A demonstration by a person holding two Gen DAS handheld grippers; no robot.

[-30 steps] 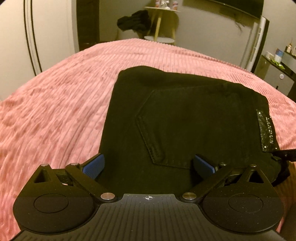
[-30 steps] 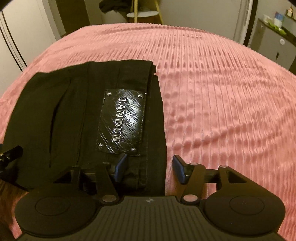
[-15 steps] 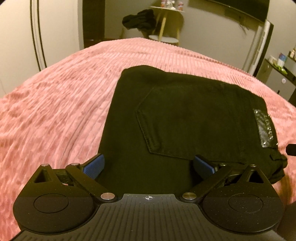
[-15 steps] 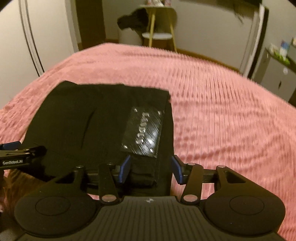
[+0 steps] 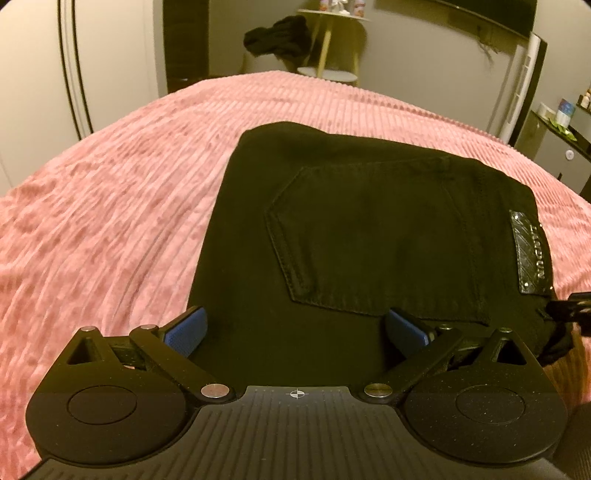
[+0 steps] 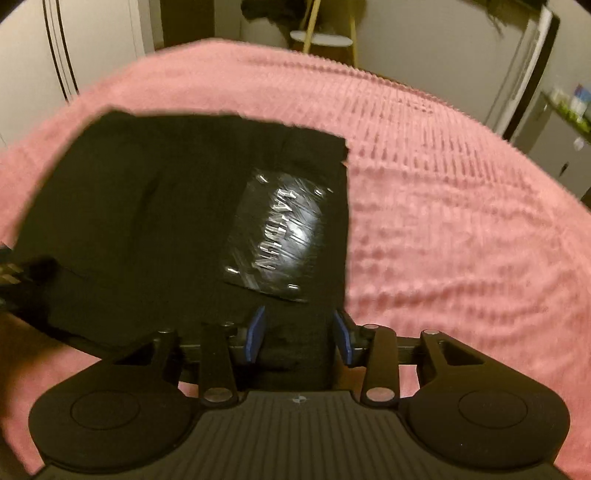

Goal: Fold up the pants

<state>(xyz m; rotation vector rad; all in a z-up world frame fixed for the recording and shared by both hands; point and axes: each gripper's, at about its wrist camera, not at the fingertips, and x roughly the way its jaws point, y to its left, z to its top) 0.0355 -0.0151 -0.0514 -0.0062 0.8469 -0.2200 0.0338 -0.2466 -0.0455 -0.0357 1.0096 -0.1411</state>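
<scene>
Black pants (image 5: 369, 229) lie folded in a compact stack on the pink bedspread (image 5: 110, 206), back pocket up, with a shiny leather brand patch (image 5: 532, 254) at the waistband. My left gripper (image 5: 295, 330) is open, its blue pads wide apart over the stack's near edge. In the right wrist view the pants (image 6: 166, 206) and patch (image 6: 277, 236) sit ahead and left. My right gripper (image 6: 298, 336) has its jaws closed in on the waistband end of the stack; the view is blurred.
The pink ribbed bedspread (image 6: 461, 221) stretches out to the right and far side. Beyond the bed stand a small side table (image 5: 328, 48) with dark clothing (image 5: 277, 35) draped by it, a wardrobe (image 5: 74, 62), and a cabinet (image 5: 554, 147) at right.
My right gripper has narrowed onto the waistband end of the stack and tilted up, so more room shows. My left gripper has stayed open and drifted slightly.
</scene>
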